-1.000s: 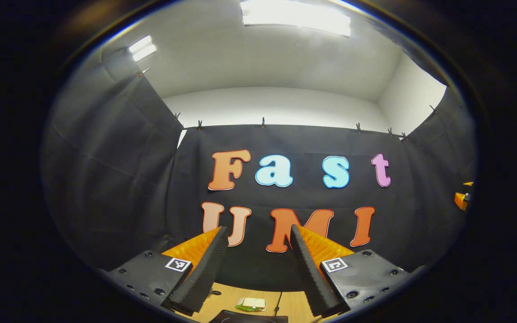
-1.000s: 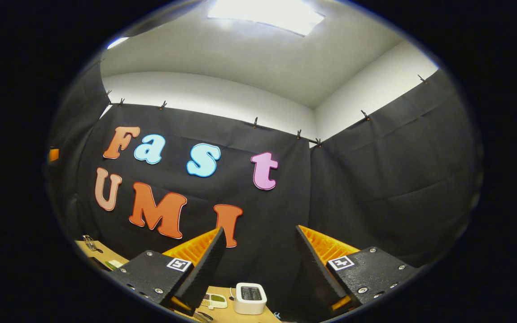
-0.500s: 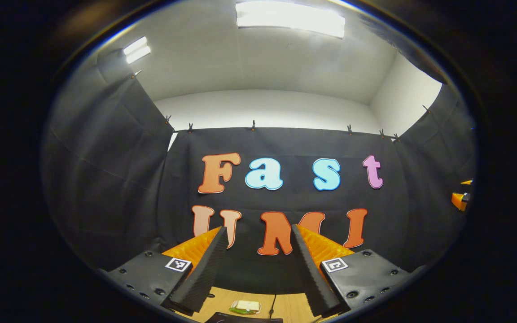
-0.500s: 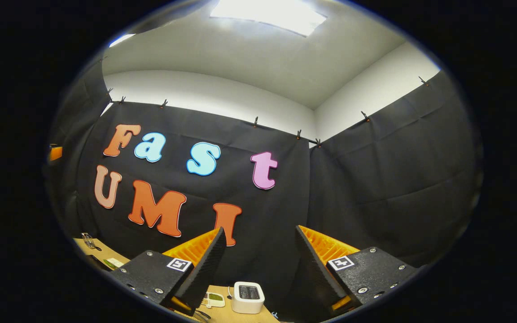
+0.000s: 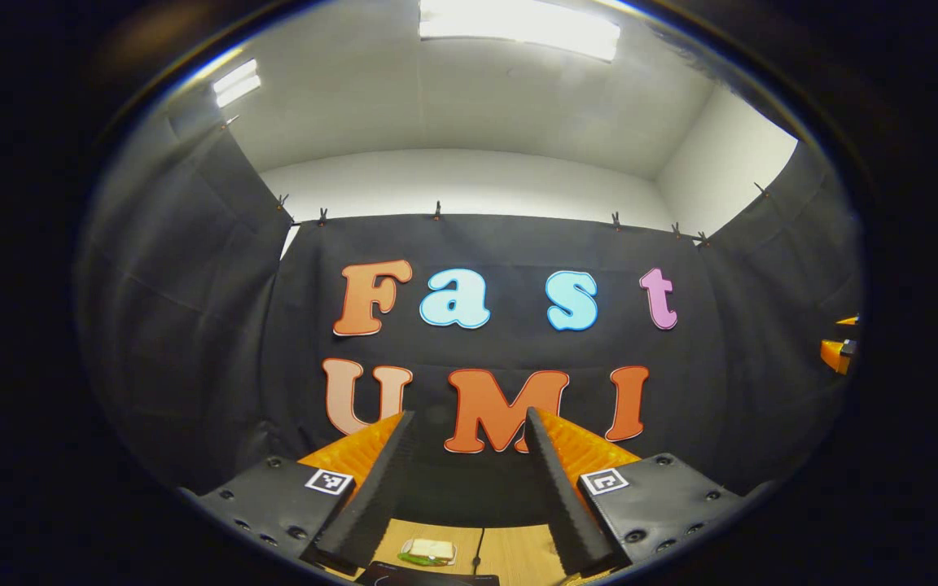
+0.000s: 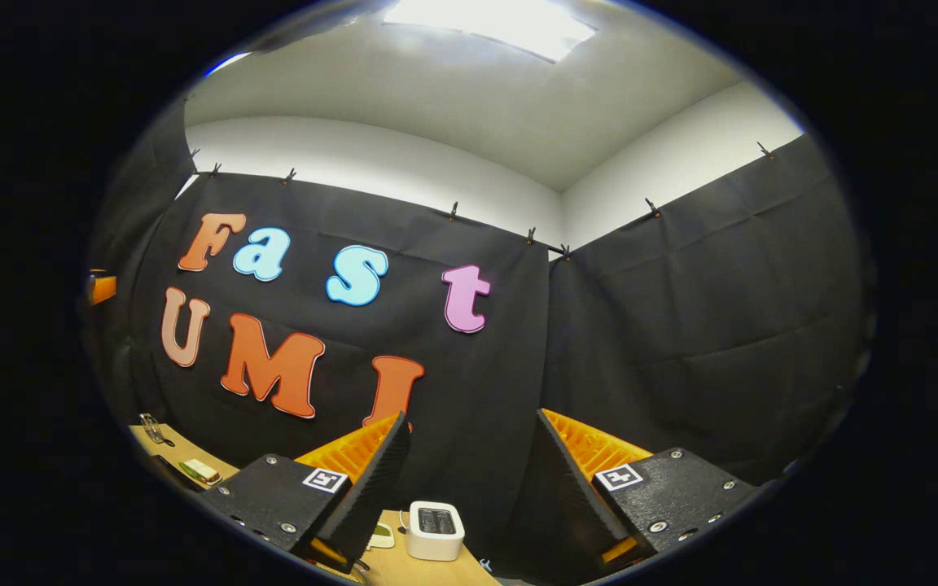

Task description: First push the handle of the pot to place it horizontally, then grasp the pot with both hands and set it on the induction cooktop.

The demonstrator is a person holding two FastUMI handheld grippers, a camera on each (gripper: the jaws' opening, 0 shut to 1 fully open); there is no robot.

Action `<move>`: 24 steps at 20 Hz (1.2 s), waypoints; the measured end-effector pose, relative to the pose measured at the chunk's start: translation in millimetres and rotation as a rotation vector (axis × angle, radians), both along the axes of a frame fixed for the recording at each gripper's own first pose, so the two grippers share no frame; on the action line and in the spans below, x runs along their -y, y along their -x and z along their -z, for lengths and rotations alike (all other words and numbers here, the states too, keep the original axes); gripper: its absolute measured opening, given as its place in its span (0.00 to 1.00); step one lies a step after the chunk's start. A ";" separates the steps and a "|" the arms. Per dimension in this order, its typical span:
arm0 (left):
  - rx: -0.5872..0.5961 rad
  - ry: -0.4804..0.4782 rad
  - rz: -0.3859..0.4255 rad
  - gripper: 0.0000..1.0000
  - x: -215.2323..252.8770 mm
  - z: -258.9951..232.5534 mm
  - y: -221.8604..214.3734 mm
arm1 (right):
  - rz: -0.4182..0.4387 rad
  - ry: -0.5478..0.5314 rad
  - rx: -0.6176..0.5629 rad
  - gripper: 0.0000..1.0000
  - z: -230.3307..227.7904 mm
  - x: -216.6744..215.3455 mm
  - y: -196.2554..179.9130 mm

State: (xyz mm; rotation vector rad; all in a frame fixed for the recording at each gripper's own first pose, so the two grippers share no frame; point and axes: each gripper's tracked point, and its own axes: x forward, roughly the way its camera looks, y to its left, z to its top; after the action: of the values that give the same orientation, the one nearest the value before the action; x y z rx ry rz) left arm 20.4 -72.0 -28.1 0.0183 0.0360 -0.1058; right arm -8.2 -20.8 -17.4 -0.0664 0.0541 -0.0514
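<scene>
Two tools, left tool (image 5: pixel 469 423) and right tool (image 6: pixel 473 423), each with fingers apart and holding nothing, above a wooden table (image 5: pixel 518 549) carrying one white toaster (image 6: pixel 435 530).

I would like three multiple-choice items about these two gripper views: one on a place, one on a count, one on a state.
1. In the right gripper view, where does the white toaster stand?
A. on the wooden table, between the fingers
B. on the ceiling
C. on the floor

2. How many ceiling lights appear in the left gripper view?
A. none
B. two
C. five

3. How does the left gripper stand?
A. shut on a pot
B. open, holding nothing
C. shut on a cable

Answers: 1 A, it sits on the wood low between the fingers; 2 B, two bright panels show; 3 B, a wide empty gap.
</scene>
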 end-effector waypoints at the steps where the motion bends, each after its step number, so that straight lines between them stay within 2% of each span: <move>1: -0.028 0.004 0.011 0.77 5.8 10.1 -0.7 | 0.005 0.000 -0.009 0.95 3.0 7.3 8.1; 3: -0.087 -0.008 -0.037 0.33 3.7 31.4 0.5 | 0.018 0.004 -0.028 0.95 8.7 16.6 16.5; 4: -0.126 -0.006 -0.027 0.11 9.9 45.6 -0.5 | 0.025 0.008 -0.035 0.95 11.4 20.0 18.0; 5: -0.177 0.005 -0.005 0.13 22.3 61.2 -1.8 | 0.031 0.011 -0.041 0.95 13.8 21.6 17.8; 6: -0.235 0.015 0.006 0.08 30.6 77.4 1.1 | 0.036 0.015 -0.048 0.95 16.7 25.2 18.6; 11: -0.558 0.036 0.035 0.08 52.6 169.4 28.7 | 0.065 0.017 -0.061 0.95 23.5 44.3 27.9; 17: -0.943 0.034 0.059 0.07 84.9 265.5 97.3 | 0.086 0.025 -0.091 0.95 41.8 68.1 39.3; 21: -1.177 -0.017 0.015 0.08 90.3 317.2 154.7 | 0.082 0.021 -0.115 0.95 54.8 82.2 42.7; 24: -1.344 0.021 -0.029 0.08 100.1 338.4 197.2 | 0.071 0.014 -0.124 0.95 63.4 91.7 41.7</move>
State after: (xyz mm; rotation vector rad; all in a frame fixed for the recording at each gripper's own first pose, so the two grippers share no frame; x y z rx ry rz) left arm -176.8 -172.2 -366.5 -0.0774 1.3772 -0.0731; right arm -49.8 -112.5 -80.8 -0.0815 0.1802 -0.1185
